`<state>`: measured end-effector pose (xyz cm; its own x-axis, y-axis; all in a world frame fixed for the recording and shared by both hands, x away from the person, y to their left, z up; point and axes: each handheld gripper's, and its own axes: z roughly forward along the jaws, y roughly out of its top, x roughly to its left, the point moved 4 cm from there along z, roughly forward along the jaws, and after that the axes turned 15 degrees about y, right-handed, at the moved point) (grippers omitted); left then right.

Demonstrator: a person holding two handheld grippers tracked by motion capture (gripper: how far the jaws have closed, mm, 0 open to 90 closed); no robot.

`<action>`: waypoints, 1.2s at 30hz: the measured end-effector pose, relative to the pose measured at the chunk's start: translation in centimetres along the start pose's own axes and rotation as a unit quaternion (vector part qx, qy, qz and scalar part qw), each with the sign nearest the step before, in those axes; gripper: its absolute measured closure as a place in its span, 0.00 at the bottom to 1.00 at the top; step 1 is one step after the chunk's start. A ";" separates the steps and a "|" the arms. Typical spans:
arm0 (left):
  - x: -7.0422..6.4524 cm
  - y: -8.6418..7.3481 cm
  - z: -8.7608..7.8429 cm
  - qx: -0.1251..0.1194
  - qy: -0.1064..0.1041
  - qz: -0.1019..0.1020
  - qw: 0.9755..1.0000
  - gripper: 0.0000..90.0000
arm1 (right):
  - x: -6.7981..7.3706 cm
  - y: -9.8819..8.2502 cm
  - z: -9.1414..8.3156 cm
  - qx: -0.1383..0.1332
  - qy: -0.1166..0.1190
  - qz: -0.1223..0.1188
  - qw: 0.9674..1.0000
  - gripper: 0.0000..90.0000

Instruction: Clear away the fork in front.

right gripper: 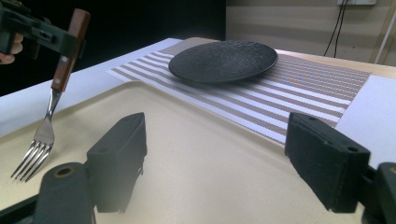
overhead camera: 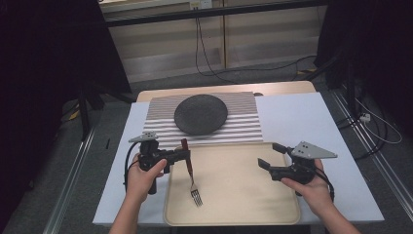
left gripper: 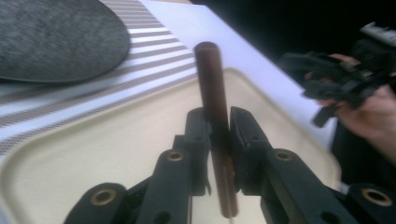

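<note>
The fork (overhead camera: 191,178) hangs over the left part of the tray (overhead camera: 234,204), raised off it, its tines pointing down toward the tray's near-left corner and its brown wooden handle slanting up toward the far edge. The left gripper (overhead camera: 185,154) is clamped on that handle — in the left gripper view the two black jaws press against the handle's sides (left gripper: 219,140), with the handle's rounded end standing well above them. The person's left hand (overhead camera: 141,178) holds this gripper at the tray's left edge.

The tray is cream-coloured and lies at the near edge of the tabletop, on a white sheet (overhead camera: 302,122). Just beyond the tray's far edge lies a striped placemat (overhead camera: 243,126), and on it rests a round dark plate (overhead camera: 200,114), toward the far edge of the tabletop.

The right gripper (overhead camera: 271,156) hovers over the right part of the tray, held in the right hand (overhead camera: 314,187) — its jaws stand wide apart with nothing between them, as the right gripper view shows plainly. It is well apart from the fork.
</note>
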<state>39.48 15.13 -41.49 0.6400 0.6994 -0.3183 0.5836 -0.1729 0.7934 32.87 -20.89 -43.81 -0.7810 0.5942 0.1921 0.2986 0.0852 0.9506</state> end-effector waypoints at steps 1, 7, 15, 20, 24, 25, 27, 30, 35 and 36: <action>0.1 -0.1 0.1 0.004 0.004 0.004 1.000 0.85 | 0.0 0.0 0.0 -0.001 0.000 0.002 1.000 0.24; 0.7 -1.0 1.3 0.016 0.033 0.030 0.999 0.79 | -0.1 -0.3 0.0 -0.001 0.002 0.004 1.000 0.23; 1.6 -2.2 2.3 0.033 0.043 0.039 0.998 0.73 | -0.3 -0.4 0.1 -0.002 0.005 0.007 1.000 0.23; 2.1 -3.0 2.9 0.046 0.050 0.041 0.997 0.70 | -0.4 -0.4 0.2 -0.002 0.006 0.008 1.000 0.23; 2.3 -3.5 3.1 0.054 0.053 0.045 0.996 0.68 | -0.3 -0.5 0.3 0.000 0.008 0.006 1.000 0.23; 2.3 -3.6 3.2 0.054 0.054 0.043 0.996 0.67 | -0.3 -0.5 0.3 0.000 0.009 0.006 1.000 0.23; 2.5 -3.9 3.3 0.057 0.059 0.041 0.996 0.67 | -0.3 -0.6 0.3 0.001 0.009 0.007 1.000 0.23; 2.6 -4.1 3.4 0.060 0.066 0.046 0.995 0.66 | -0.3 -0.7 0.2 0.001 0.010 0.008 1.000 0.23; 2.7 -4.4 3.5 0.062 0.070 0.044 0.995 0.65 | -0.1 -0.9 -0.1 0.005 0.006 0.006 1.000 0.23; 2.8 -4.5 3.5 0.063 0.071 0.044 0.995 0.65 | -0.1 -0.9 -0.2 0.005 0.004 0.005 1.000 0.23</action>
<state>40.38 15.43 -47.74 0.6187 0.7677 -0.1669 0.5924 -0.3164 0.7410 32.55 -21.19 -44.68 -0.7821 0.5891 0.2033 0.3118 0.0874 0.9461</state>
